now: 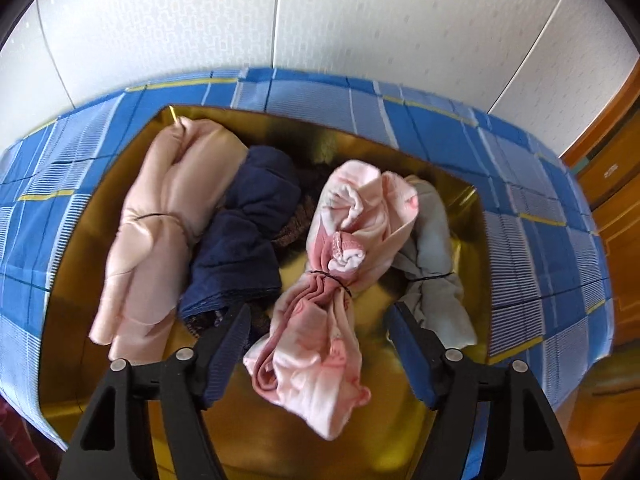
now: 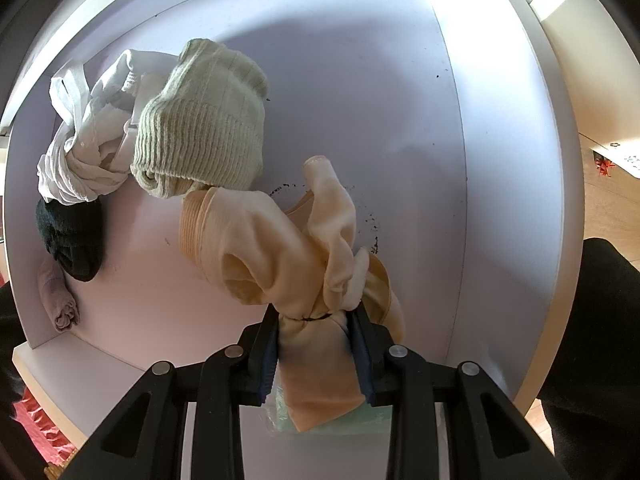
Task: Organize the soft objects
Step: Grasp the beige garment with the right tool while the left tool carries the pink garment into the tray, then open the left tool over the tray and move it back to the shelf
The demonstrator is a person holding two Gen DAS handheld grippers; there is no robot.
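Note:
In the left wrist view, a gold tray (image 1: 436, 184) holds several tied cloth bundles: a peach one (image 1: 160, 216) at left, a navy one (image 1: 248, 232), a pink one (image 1: 336, 280) in the middle and a pale blue one (image 1: 434, 264) at right. My left gripper (image 1: 320, 312) is open, its fingers on either side of the pink bundle's lower part. In the right wrist view, my right gripper (image 2: 316, 316) is shut on a tied peach bundle (image 2: 280, 256) and holds it over a white drawer (image 2: 360, 80).
The drawer holds a pale green knit bundle (image 2: 204, 128), a white bundle (image 2: 88, 136), a dark green one (image 2: 72, 236) and a mauve one (image 2: 58, 300) along its left side. The tray rests on a blue checked cloth (image 1: 520, 168). A wooden cabinet (image 1: 616, 184) stands at right.

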